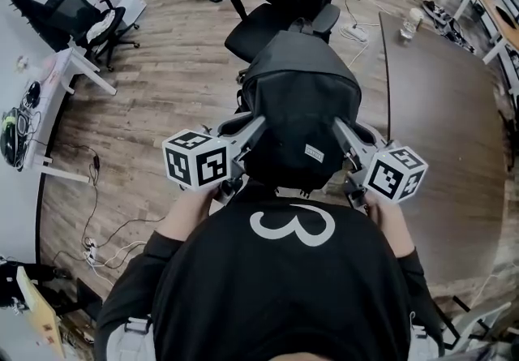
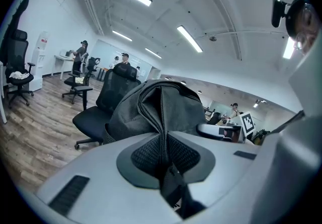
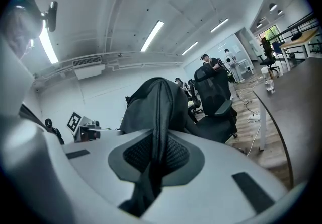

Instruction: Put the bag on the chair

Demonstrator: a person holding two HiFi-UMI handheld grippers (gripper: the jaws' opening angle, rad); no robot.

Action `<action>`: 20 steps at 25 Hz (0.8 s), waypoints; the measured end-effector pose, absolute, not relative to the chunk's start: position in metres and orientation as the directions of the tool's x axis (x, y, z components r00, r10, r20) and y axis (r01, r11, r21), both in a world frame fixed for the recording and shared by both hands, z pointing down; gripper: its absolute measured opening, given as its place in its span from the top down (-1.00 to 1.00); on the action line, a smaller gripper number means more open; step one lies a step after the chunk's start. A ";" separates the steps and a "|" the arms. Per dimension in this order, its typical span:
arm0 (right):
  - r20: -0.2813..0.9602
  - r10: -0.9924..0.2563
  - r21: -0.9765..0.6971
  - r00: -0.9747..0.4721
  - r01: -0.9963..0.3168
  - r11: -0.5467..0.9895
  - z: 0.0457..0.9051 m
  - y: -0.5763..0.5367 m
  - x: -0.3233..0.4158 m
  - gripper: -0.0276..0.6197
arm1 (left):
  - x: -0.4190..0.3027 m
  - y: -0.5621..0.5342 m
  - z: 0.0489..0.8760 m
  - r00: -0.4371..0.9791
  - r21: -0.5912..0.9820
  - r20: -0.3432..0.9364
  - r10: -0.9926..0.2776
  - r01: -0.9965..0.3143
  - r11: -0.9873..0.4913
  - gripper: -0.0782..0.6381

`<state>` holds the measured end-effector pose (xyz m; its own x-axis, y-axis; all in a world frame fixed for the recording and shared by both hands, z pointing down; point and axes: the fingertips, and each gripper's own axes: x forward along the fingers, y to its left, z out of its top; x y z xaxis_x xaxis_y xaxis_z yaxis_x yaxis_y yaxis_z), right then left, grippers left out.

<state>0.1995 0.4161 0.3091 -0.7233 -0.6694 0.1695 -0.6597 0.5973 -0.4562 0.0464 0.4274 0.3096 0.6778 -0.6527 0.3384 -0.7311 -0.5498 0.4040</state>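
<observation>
A black backpack (image 1: 302, 108) hangs in the air in front of me, held from both sides. My left gripper (image 1: 253, 134) is shut on a fold of the bag's fabric (image 2: 163, 117) at its left side. At the right side my right gripper (image 1: 342, 136) is shut on another fold of the bag (image 3: 158, 112). A black office chair (image 1: 288, 2) stands just beyond the bag, its seat partly hidden behind it. The same chair shows behind the bag in the left gripper view (image 2: 98, 112) and in the right gripper view (image 3: 219, 107).
A brown table (image 1: 442, 108) with a cup (image 1: 411, 23) stands to the right. A white desk (image 1: 49, 100) and other black chairs (image 1: 77, 19) stand at the left. Cables and a power strip (image 1: 96, 250) lie on the wooden floor. People stand far off in the room.
</observation>
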 end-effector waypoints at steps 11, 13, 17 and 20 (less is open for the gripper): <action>0.207 -0.665 -0.481 -0.717 -0.667 0.570 0.330 0.377 0.181 0.77 | 0.028 0.386 0.331 0.685 0.433 0.359 -0.634 -0.724 -0.537 0.62; 0.211 -0.669 -0.482 -0.713 -0.671 0.563 0.331 0.364 0.179 0.77 | 0.025 0.373 0.332 0.688 0.439 0.360 -0.630 -0.720 -0.537 0.62; 0.222 -0.670 -0.488 -0.708 -0.676 0.553 0.335 0.338 0.168 0.77 | 0.014 0.345 0.338 0.690 0.447 0.374 -0.620 -0.720 -0.531 0.62; 0.240 -0.672 -0.495 -0.701 -0.684 0.537 0.341 0.319 0.162 0.77 | 0.008 0.324 0.346 0.694 0.455 0.386 -0.608 -0.716 -0.529 0.62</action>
<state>0.1616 0.3188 0.3412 -0.7008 -0.6719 0.2396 -0.6836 0.5367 -0.4946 0.0077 0.3240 0.3458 0.6940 -0.6077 0.3862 -0.7164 -0.5289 0.4551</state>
